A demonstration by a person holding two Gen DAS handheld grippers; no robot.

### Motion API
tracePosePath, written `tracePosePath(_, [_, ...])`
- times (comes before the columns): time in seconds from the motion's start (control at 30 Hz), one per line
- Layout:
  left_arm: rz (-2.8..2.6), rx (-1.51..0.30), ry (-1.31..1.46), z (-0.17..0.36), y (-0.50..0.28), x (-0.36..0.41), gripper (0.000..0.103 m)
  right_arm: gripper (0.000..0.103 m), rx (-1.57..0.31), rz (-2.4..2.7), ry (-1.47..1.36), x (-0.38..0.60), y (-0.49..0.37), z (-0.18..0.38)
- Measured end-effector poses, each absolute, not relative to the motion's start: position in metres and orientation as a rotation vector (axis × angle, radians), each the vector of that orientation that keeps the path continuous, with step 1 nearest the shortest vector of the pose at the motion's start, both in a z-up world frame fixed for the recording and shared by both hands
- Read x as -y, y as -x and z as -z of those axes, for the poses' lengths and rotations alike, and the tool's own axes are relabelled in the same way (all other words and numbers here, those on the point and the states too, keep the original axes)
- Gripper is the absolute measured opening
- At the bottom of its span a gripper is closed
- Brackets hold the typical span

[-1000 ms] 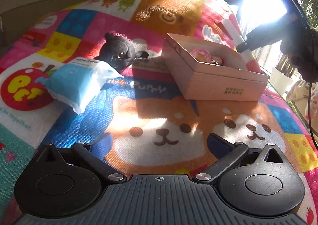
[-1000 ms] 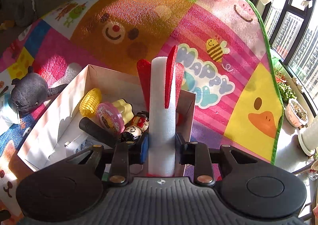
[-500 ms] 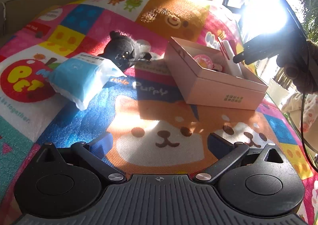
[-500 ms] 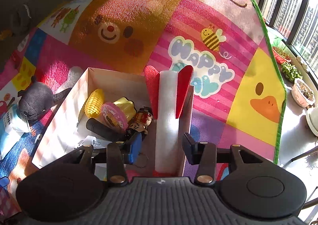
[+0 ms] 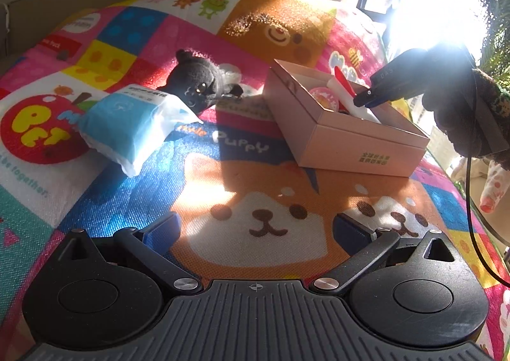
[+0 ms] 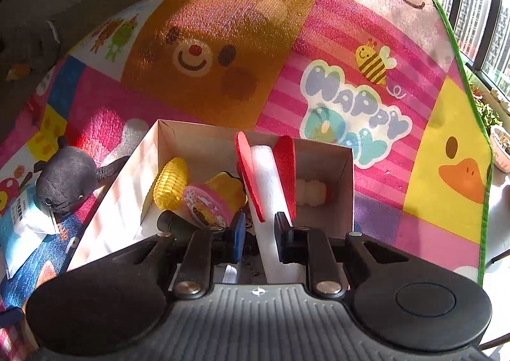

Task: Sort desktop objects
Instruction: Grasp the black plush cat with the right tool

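my right gripper [image 6: 258, 230], jaws slightly apart around the white foam rocket [image 6: 271, 182], leans it into the pink box [image 6: 318, 153] with other toys; left gripper [image 5: 255, 230] gapes empty; black plush [image 5: 199, 85] and blue packet [image 5: 127, 121] wait left of the box

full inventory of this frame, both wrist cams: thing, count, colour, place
play mat: 1, multicolour cartoon print, under everything
box: 1, pink, open, on the mat
foam rocket: 1, white with red fins, leaning in the box
toy corn: 1, yellow, in the box, left side
round tin: 1, pink, in the box
black cylinder: 1, in the box, near wall
plush toy: 1, dark grey, on the mat left of the box
tissue pack: 1, blue and white, beside the plush toy
left gripper: fingers wide apart, holding nothing, above the mat
right gripper: fingers either side of the foam rocket, contact unclear
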State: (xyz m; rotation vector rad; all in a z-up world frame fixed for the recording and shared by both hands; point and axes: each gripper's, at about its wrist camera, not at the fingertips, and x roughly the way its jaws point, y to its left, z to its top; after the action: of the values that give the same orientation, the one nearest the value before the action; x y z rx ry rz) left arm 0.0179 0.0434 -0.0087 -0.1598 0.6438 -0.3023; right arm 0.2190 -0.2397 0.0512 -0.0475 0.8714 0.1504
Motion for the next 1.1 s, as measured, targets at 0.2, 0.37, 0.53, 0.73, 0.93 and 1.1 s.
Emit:
tracePosePath(0.2, [0.302, -0.641, 0.171, 0.008, -0.018, -0.045, 0.103, 0.019, -0.915, -0.104, 0.073, 0.240, -0.212, -0.049])
tracePosePath(0.37, [0.312, -0.645, 0.184, 0.003, -0.020, -0.050, 0.103, 0.038, -0.792, -0.157, 0.154, 0.206, -0.188, -0.078])
tracePosePath(0.53, [0.208, -0.566, 0.111, -0.019, -0.019, -0.063, 0.103, 0.092, -0.737, -0.378, 0.097, 0.139, -0.181, -0.100])
tracePosePath(0.73, [0.051, -0.536, 0.099, -0.026, -0.027, -0.090, 0.103, 0.099, -0.789, -0.446, 0.098, 0.037, -0.221, -0.076])
tracePosePath(0.93, [0.025, -0.543, 0.098, -0.025, -0.022, -0.105, 0.103, 0.073, -0.978, -0.327, 0.012, 0.016, -0.268, -0.016])
tracePosePath(1.1, [0.022, -0.564, 0.087, -0.018, -0.025, -0.104, 0.103, 0.069, -0.891, -0.419, -0.011, 0.042, -0.229, -0.050])
